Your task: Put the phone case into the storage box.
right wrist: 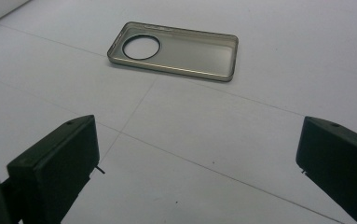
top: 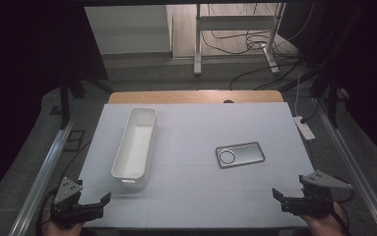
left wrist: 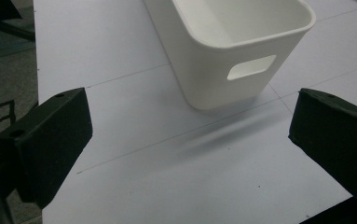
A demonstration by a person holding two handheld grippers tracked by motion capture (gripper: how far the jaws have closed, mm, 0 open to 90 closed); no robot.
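Observation:
A long white plastic bin (top: 136, 146) lies lengthwise on the left half of the white table; its near end with a handle slot fills the top of the left gripper view (left wrist: 234, 51). A clear grey phone case (top: 239, 154) with a round camera hole lies flat right of centre, seen ahead of the jaws in the right gripper view (right wrist: 176, 50). My left gripper (top: 93, 205) rests at the near left corner, open and empty, short of the bin (left wrist: 190, 135). At the near right edge my right gripper (top: 285, 199) is open with nothing between its jaws (right wrist: 197, 154).
The white table surface (top: 201, 191) has a wooden strip (top: 196, 96) along its far edge. A power strip (top: 304, 128) lies off the right side. Metal rails (top: 46, 167) run along both sides; a stand and cables sit on the floor beyond.

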